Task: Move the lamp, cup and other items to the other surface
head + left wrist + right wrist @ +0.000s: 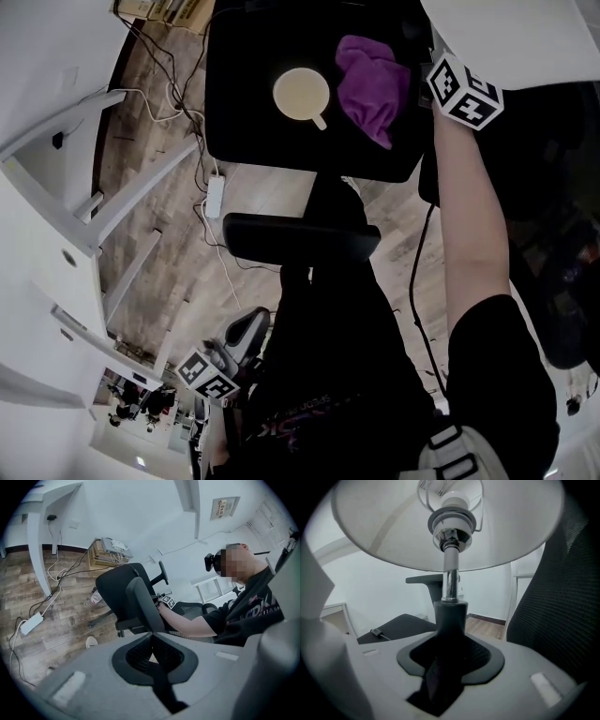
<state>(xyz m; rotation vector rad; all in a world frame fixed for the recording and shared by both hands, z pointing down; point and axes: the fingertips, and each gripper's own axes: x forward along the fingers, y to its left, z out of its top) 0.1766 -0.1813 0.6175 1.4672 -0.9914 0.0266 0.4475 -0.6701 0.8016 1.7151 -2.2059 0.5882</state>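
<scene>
1. Below my head camera, one cup (301,94) and one purple cloth (373,86) lay side by side on the black surface (244,103). One lamp (516,37) showed its white shade at that surface's right corner.
2. Seen from the left gripper view, my left gripper (151,634) had its two jaws closed together on nothing and faced one office chair (126,597).
3. Seen from the right gripper view, my right gripper (450,620) had its two jaws clamped round the lamp's dark stem collar, with the single shade overhead.
</scene>
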